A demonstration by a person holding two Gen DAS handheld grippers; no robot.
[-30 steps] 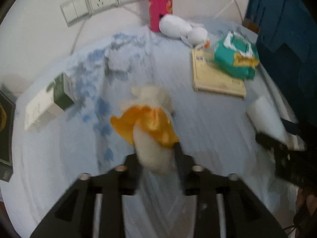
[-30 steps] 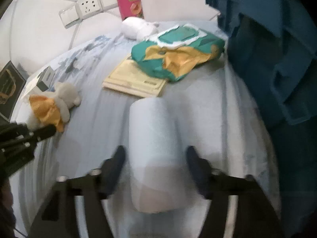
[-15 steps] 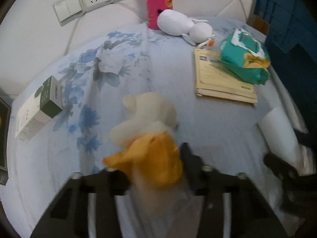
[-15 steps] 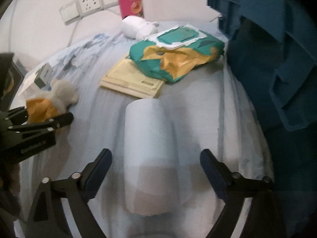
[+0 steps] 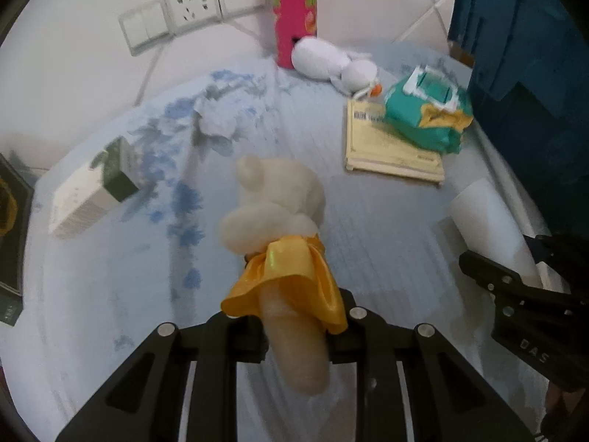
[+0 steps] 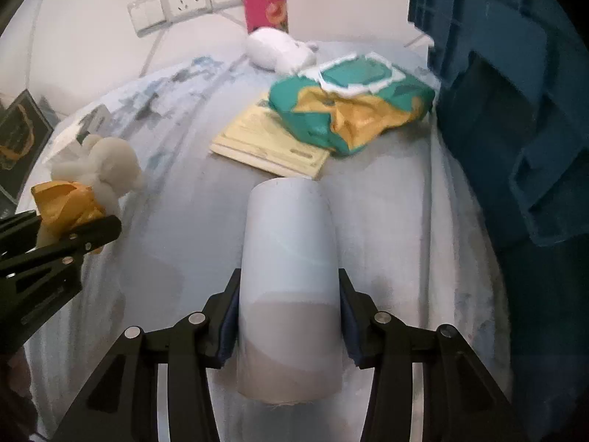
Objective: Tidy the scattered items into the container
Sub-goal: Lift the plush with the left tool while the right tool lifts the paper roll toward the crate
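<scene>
Left tool [image 5: 298, 335] pinches soft cream plush doll [image 5: 279, 213] by its leg — right tool [image 6: 287, 316] clamps light, crushable white paper roll [image 6: 289, 258] mid-barrel.

Your left gripper [image 5: 294, 342] points steeply down with its black jaws, which have just been closing, pinched tight on the cream plush toy in a yellow satin skirt [image 5: 283, 258], while your right gripper [image 6: 289, 316], angled down alike, has just closed its blue-padded jaws against the white paper roll [image 6: 289, 276].
</scene>
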